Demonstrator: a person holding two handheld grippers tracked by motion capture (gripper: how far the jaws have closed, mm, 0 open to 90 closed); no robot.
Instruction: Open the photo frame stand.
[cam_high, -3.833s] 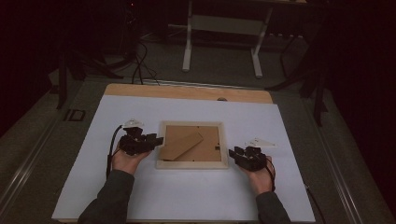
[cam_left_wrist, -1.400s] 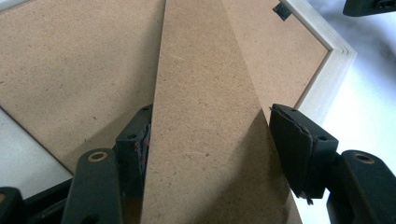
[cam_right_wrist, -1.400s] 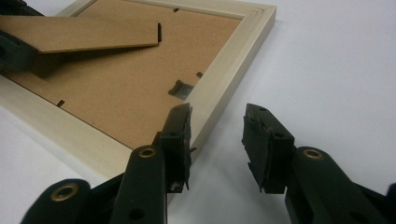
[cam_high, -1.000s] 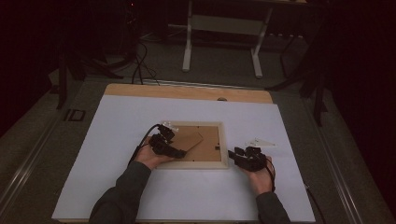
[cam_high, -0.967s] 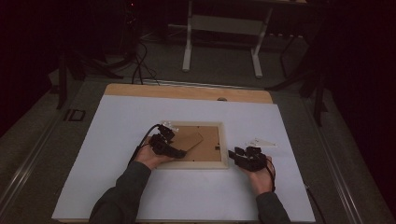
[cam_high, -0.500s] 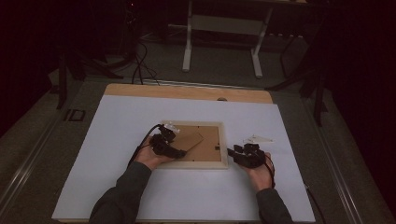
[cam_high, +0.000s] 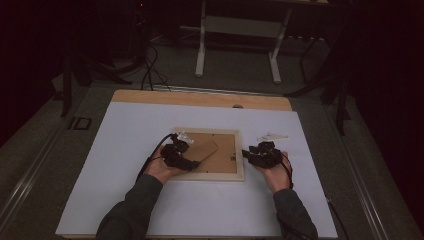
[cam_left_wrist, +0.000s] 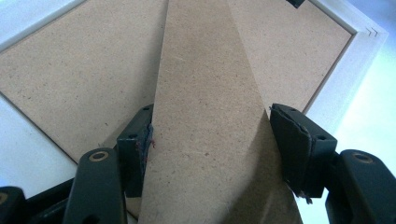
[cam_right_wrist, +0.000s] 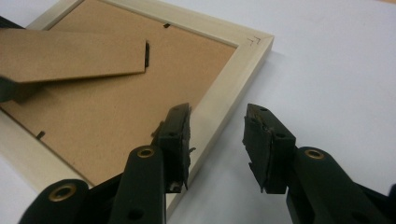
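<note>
With the picture frame (cam_high: 209, 154) face down mid-table, the left gripper (cam_left_wrist: 210, 140) pinches its lifted cardboard stand (cam_left_wrist: 205, 116), while the right gripper (cam_right_wrist: 217, 140), spread, straddles the frame's right rail ungripped; backing removal remains.

A pale picture frame (cam_high: 209, 175) lies face down at the middle of the white table (cam_high: 125, 130), its brown easel stand (cam_high: 205, 149) tilted up over the backing and blocking the left tool (cam_high: 192, 164). Wide bare table opens on every side, while the right tool (cam_right_wrist: 217, 135) straddles the frame's right rail with its jaws parted.
</note>
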